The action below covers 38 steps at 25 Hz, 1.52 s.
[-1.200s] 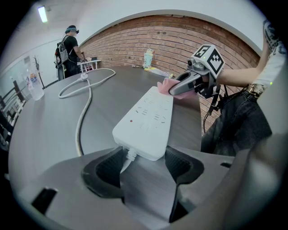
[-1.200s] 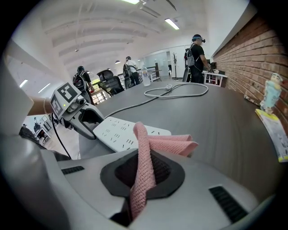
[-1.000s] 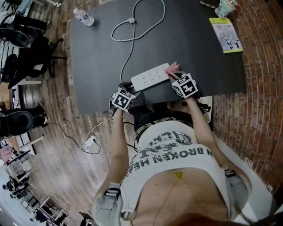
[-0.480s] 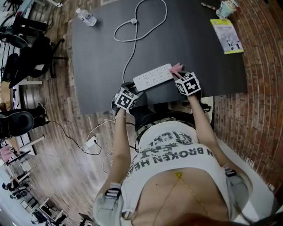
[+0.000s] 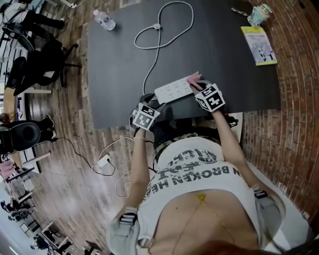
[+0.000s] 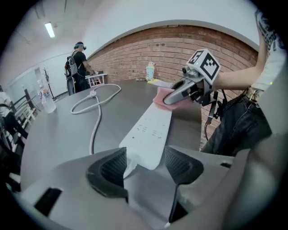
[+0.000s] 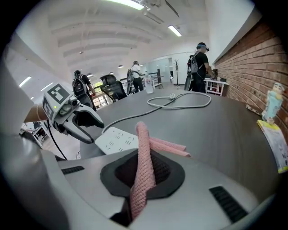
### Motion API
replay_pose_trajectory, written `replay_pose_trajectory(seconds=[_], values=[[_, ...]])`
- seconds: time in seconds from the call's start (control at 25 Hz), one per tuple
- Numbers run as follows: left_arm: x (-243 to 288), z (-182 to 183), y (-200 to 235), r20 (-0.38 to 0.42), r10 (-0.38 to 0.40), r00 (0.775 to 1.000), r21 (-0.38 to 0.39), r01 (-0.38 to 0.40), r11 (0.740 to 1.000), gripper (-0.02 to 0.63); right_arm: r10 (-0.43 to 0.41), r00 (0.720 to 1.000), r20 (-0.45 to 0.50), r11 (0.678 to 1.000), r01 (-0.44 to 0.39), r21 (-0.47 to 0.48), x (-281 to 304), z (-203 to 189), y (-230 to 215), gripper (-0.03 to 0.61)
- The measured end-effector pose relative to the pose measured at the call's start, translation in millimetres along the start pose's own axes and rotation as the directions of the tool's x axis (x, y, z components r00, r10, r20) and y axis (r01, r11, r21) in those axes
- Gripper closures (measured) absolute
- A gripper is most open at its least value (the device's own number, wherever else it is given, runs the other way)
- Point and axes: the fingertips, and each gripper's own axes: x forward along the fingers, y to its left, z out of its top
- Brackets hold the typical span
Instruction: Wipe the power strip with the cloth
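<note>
A white power strip [image 5: 173,91] lies near the front edge of the dark table [image 5: 119,64], and its white cable [image 5: 149,64] loops away toward the far side. My right gripper [image 5: 197,86] is shut on a pink cloth [image 5: 194,77], which rests at the strip's right end. In the right gripper view the cloth [image 7: 144,157] stands up between the jaws, with the power strip [image 7: 118,138] just beyond. My left gripper [image 5: 149,102] is open at the strip's left end. In the left gripper view the power strip's [image 6: 150,130] near end lies between the spread fingertips.
A water bottle [image 5: 104,20] stands at the table's far left. A yellow booklet [image 5: 259,45] and a small cup [image 5: 259,14] sit at the far right. Office chairs [image 5: 30,74] stand on the wooden floor to the left. People stand in the background [image 7: 198,63].
The head view has shifted a little. Both grippers stay at the two ends of the power strip, and the cloth is still held at its right end.
</note>
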Motion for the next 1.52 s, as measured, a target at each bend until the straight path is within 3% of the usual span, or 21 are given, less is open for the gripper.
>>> replay_pose_trajectory(seconds=[0.16,0.28,0.4,0.6,0.72,0.84,1.28,1.52], values=[[-13.9,33.3,-6.2,0.131,0.041,0.991,0.011,-0.043,0.999,0.426,0.068,0.996,0.052,0.997,-0.067,-0.026,1.5,11.3,14.6,0.562],[-20.4,56.6,-12.0,0.227,0.068,0.972,-0.036,-0.061,0.997,0.554,0.120,0.988,0.096,0.991,-0.114,-0.073,-2.4,20.7,24.7,0.562],[-21.8,67.2,-16.2,0.285,0.077,0.955,-0.079,-0.056,0.995,0.597,0.170,0.976,0.138,0.981,-0.153,-0.120,-9.0,29.8,37.3,0.561],[-34.8,92.7,-24.5,0.364,0.068,0.929,-0.123,-0.024,0.992,0.606,0.268,0.935,0.231,0.956,-0.230,-0.180,-26.0,52.0,55.9,0.563],[-45.9,109.4,-29.2,0.414,0.069,0.908,-0.133,-0.015,0.991,0.606,0.345,0.888,0.305,0.931,-0.281,-0.234,-44.7,71.0,66.6,0.563],[-62.8,130.6,-36.1,0.483,0.067,0.873,-0.143,0.003,0.990,0.606,0.394,0.840,0.374,0.910,-0.300,-0.286,-68.9,90.0,73.0,0.562],[-131.0,196.3,-56.2,0.662,0.074,0.746,-0.059,-0.047,0.997,0.606,0.413,0.734,0.540,0.905,-0.265,-0.332,-140.3,138.6,81.6,0.561],[-162.4,220.4,-68.8,0.736,0.052,0.674,-0.016,-0.060,0.998,0.606,0.412,0.710,0.572,0.903,-0.235,-0.359,-160.0,151.5,89.5,0.561]])
